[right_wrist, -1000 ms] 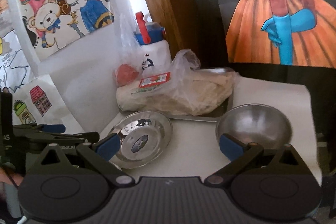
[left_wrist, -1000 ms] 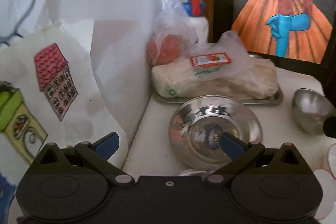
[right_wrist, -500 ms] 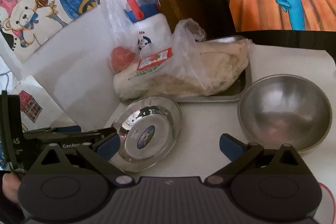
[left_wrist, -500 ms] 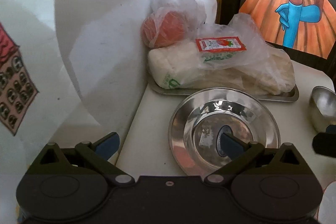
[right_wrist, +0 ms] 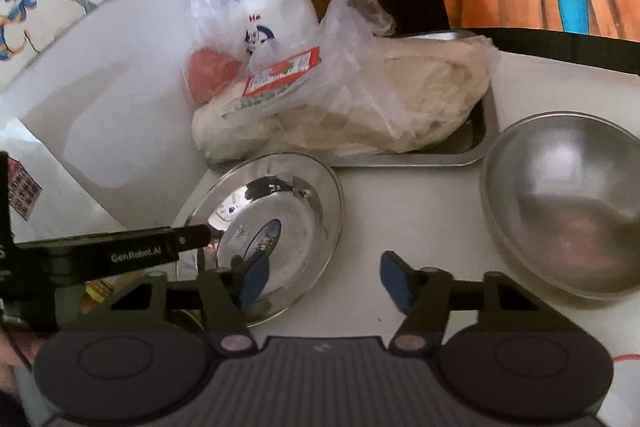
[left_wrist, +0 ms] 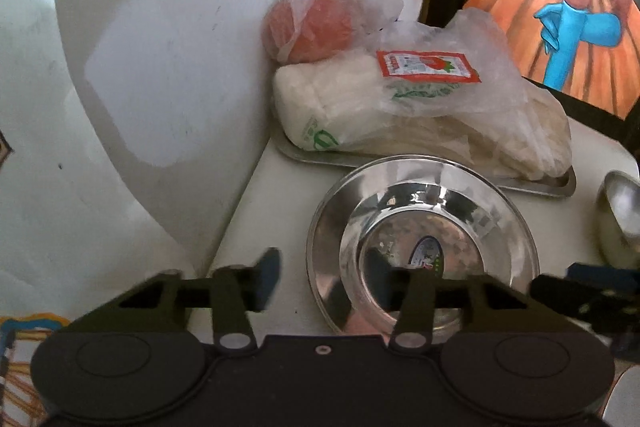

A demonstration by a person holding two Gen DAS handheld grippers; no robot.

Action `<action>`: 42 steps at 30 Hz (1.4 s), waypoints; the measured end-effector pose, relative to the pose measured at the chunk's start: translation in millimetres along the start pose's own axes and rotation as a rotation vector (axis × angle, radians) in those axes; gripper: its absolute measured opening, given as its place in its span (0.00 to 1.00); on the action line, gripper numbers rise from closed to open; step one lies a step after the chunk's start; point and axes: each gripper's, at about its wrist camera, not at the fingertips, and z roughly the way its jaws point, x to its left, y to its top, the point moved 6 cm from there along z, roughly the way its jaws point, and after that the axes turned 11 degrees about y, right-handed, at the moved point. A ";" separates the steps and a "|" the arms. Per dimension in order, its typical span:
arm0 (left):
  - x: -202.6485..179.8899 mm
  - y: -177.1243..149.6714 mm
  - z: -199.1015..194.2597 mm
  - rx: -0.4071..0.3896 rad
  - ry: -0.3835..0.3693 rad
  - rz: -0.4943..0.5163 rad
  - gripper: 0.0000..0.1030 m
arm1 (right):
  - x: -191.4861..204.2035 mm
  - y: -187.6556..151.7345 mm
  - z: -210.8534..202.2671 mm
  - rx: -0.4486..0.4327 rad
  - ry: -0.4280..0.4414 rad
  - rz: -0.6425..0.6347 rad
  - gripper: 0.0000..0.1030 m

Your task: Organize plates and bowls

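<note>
A shiny steel plate [left_wrist: 420,243] lies on the white table near the left wall; it also shows in the right wrist view [right_wrist: 276,223]. My left gripper [left_wrist: 324,281] is open, its jaws straddling the plate's left rim, one finger outside and one over the plate's middle. A matte steel bowl [right_wrist: 568,203] sits to the right; only its edge shows in the left wrist view [left_wrist: 618,215]. My right gripper [right_wrist: 324,279] is open and empty over the bare table between plate and bowl.
A steel tray [right_wrist: 476,147] behind the plate holds a plastic bag of white food [left_wrist: 420,123]. A bagged red item [left_wrist: 308,27] and a white bottle with blue cap [right_wrist: 272,7] stand behind. The white wall [left_wrist: 140,87] borders the left.
Both grippers moved forward and down toward the dishes. Both jaws have narrowed but stay open. The left gripper's fingers now straddle the plate's left rim.
</note>
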 end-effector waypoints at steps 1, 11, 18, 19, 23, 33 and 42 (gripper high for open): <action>0.4 0.5 0.9 0.002 -0.001 -0.009 0.45 | 0.7 -0.5 3.1 0.008 -0.006 -0.003 0.56; 4.4 -0.2 8.8 0.030 -0.051 -0.069 0.19 | 5.6 -5.7 21.4 0.051 -0.025 -0.007 0.27; 4.2 -0.4 3.4 0.012 -0.050 -0.081 0.18 | 7.3 -7.6 18.1 0.036 -0.032 -0.007 0.25; 4.2 -0.9 1.3 0.007 -0.049 -0.080 0.18 | 8.0 -7.0 16.5 0.032 -0.032 -0.008 0.23; 6.5 2.3 -9.5 -0.006 -0.062 -0.103 0.18 | 11.5 -3.8 5.3 0.015 -0.033 -0.011 0.21; 2.7 16.9 -57.7 -0.081 -0.088 -0.127 0.18 | 28.2 13.6 -43.6 -0.087 -0.027 -0.041 0.21; 11.1 2.0 -108.7 -0.111 -0.094 -0.120 0.18 | 51.9 1.8 -83.7 -0.105 0.011 -0.052 0.21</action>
